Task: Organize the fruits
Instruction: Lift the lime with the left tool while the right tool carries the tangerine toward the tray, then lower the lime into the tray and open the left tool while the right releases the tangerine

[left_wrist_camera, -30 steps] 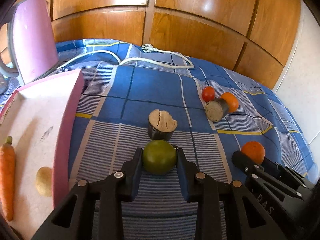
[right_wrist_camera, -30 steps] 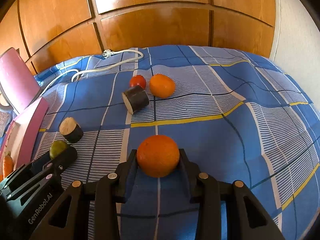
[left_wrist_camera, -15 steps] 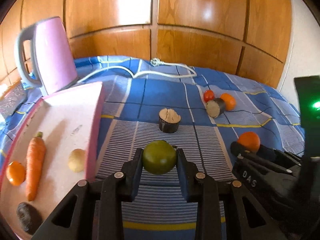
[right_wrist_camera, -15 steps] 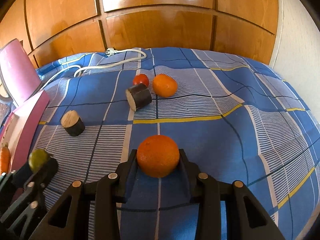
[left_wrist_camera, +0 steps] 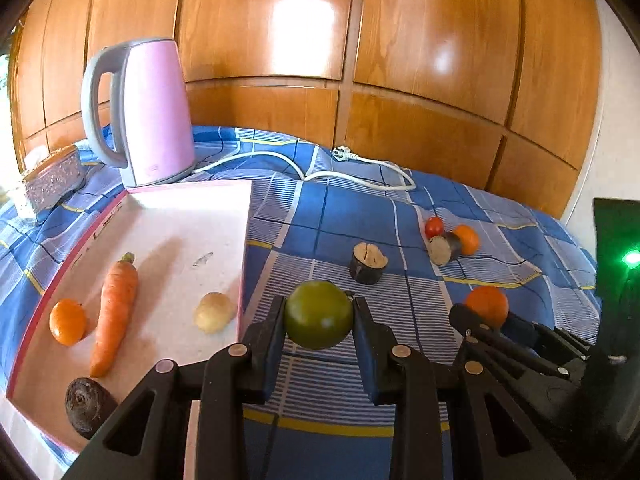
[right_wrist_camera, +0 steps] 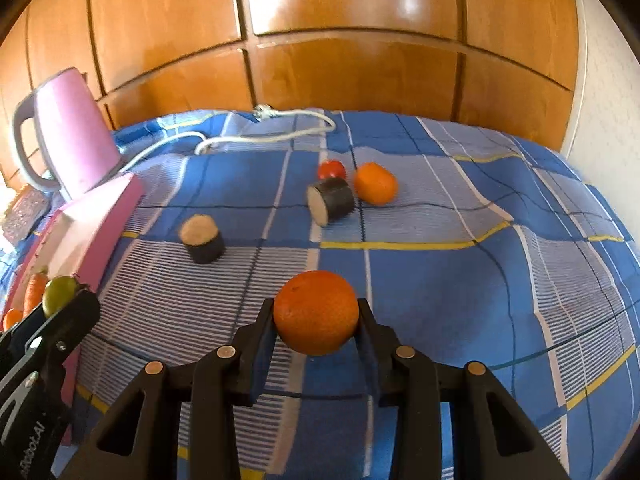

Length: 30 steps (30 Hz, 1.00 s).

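Note:
My left gripper (left_wrist_camera: 319,316) is shut on a green round fruit (left_wrist_camera: 319,314) and holds it above the blue checked cloth, just right of the pink tray (left_wrist_camera: 180,220). My right gripper (right_wrist_camera: 316,316) is shut on an orange (right_wrist_camera: 316,312), lifted over the cloth. The right gripper with its orange (left_wrist_camera: 486,305) shows at the right of the left wrist view. The left gripper with the green fruit (right_wrist_camera: 60,294) shows at the left of the right wrist view. The tray holds a carrot (left_wrist_camera: 114,312), a small orange (left_wrist_camera: 67,322), a potato (left_wrist_camera: 214,312) and a dark beet (left_wrist_camera: 86,406).
On the cloth lie two dark cut stumps (right_wrist_camera: 202,238) (right_wrist_camera: 330,202), a tomato (right_wrist_camera: 331,169) and another orange (right_wrist_camera: 376,183). A pink kettle (left_wrist_camera: 142,110) with a white cord (left_wrist_camera: 360,162) stands behind the tray. A silver box (left_wrist_camera: 52,180) sits far left. Wood panels back the scene.
Both grippers have risen with their fruit and pulled back. The left one has swung toward the tray, so the tray's contents and the kettle have come into view.

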### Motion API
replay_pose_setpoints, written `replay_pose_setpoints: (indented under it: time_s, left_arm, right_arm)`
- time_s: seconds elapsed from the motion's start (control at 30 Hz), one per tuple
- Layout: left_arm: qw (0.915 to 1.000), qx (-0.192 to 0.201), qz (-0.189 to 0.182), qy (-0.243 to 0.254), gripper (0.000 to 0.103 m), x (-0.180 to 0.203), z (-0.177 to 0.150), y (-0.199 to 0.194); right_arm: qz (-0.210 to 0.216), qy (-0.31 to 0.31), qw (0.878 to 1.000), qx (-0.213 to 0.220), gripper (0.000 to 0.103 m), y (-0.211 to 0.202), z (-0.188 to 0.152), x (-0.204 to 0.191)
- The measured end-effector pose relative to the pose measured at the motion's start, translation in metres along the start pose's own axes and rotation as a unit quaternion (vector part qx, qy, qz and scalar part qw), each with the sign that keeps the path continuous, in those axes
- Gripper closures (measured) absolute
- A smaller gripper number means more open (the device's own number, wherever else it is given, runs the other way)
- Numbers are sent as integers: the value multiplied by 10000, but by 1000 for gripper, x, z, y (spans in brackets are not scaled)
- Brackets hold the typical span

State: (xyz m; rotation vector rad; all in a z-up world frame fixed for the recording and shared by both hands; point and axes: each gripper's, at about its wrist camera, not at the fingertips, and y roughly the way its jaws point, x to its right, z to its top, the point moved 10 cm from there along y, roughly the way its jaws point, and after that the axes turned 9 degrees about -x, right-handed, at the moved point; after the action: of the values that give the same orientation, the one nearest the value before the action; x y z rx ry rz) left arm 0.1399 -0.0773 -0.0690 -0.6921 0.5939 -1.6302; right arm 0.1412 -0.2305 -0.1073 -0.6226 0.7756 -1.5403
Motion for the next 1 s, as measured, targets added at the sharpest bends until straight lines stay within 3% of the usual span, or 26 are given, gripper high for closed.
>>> replay_pose_setpoints:
  time_s: [0.4, 0.67, 0.87, 1.0]
  left_arm:
    - [9951, 422, 502, -738, 71, -53, 1, -35]
    - [9807, 633, 846, -1646, 70, -112, -1, -57]
    - [9710, 567, 1008, -2094, 70, -138, -7, -59]
    - [9689, 517, 1067, -2170, 70, -142, -8, -54]
  right_arm:
    - [511, -289, 9972, 474, 65, -26, 9, -32]
    - [1078, -688, 9903, 538, 65, -36, 4, -67]
    - [1599, -983, 9810, 484, 65, -42, -1, -101]
    - [1839, -1174, 9749, 445, 65, -45, -6, -123]
